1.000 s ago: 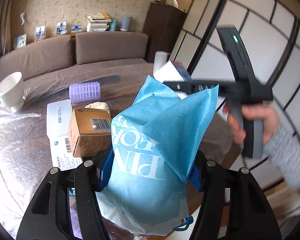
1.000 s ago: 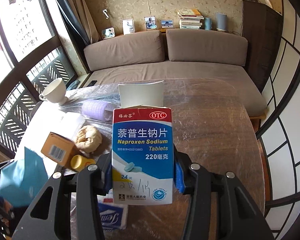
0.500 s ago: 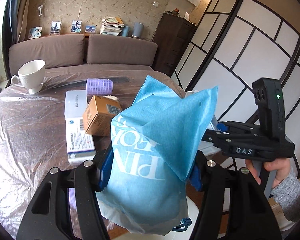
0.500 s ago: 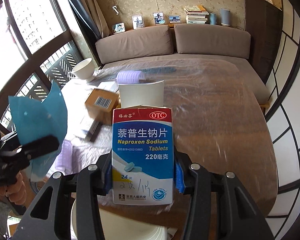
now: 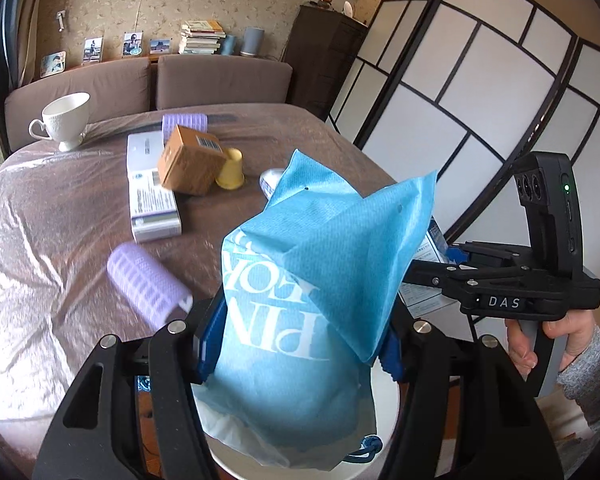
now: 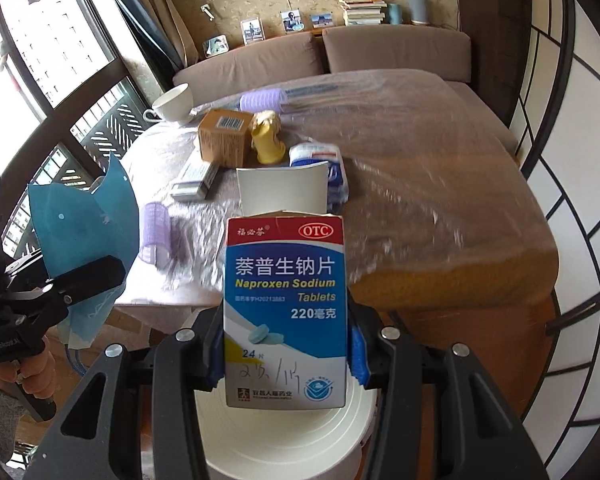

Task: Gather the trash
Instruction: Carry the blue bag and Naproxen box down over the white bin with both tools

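My left gripper (image 5: 298, 344) is shut on a crumpled blue fabric bag (image 5: 316, 280) with white lettering, held just off the table's near edge above a white round bin (image 5: 384, 408). My right gripper (image 6: 286, 354) is shut on an open blue, white and red Naproxen tablet box (image 6: 286, 312), also above the white bin (image 6: 284, 444). The right gripper shows in the left wrist view (image 5: 432, 276) to the right of the bag. The left gripper with the bag shows in the right wrist view (image 6: 80, 276) at the left.
On the plastic-covered table (image 5: 60, 264) lie a purple hair roller (image 5: 146, 286), a flat white box (image 5: 150, 184), a brown carton (image 5: 190, 160), a yellow cup (image 5: 230, 168), a second roller (image 5: 185, 124), a tissue pack (image 6: 320, 160) and a white teacup (image 5: 66, 120). Sofa behind, screen at right.
Both grippers have pulled back and come lower over the white bin, still holding the bag and the tablet box. More of the table shows, with a purple roller near its front edge.
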The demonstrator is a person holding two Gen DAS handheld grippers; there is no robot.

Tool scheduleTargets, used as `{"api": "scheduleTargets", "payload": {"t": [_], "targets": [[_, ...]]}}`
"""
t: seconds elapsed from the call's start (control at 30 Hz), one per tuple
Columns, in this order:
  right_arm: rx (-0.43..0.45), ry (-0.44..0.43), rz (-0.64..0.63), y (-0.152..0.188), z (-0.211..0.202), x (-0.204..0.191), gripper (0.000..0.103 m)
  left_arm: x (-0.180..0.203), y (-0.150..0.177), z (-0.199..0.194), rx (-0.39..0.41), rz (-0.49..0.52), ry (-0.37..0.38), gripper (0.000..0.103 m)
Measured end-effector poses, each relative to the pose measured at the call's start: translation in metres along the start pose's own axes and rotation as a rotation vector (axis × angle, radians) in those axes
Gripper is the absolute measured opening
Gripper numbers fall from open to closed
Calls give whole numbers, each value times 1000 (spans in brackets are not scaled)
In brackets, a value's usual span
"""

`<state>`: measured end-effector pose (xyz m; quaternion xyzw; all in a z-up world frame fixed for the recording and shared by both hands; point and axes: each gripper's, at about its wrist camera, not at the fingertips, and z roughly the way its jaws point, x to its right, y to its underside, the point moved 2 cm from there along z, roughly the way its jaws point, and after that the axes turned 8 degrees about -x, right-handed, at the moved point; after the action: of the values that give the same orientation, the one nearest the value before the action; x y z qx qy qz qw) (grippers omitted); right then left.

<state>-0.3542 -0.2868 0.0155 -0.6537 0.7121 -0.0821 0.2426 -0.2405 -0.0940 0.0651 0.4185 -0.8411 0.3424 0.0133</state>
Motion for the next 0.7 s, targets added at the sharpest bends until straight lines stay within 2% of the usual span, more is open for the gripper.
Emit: {"api": "scheduleTargets", "payload": {"t": [0.2,0.33,0.6,0.7], "targets": [[-56,-45,-57,26,6,-2,46,16,35,0,-23,-56,-51,62],[-99,-83,-98,42,12,2,46,26,56,8,-49,-145,-98,62],[-147,-66,-163,68,35,8,46,27,89,35,-110,-245,-186,62],[-155,-54,-165,73,46,9,46,24,96,50,-146,-253,-242,62]]}}
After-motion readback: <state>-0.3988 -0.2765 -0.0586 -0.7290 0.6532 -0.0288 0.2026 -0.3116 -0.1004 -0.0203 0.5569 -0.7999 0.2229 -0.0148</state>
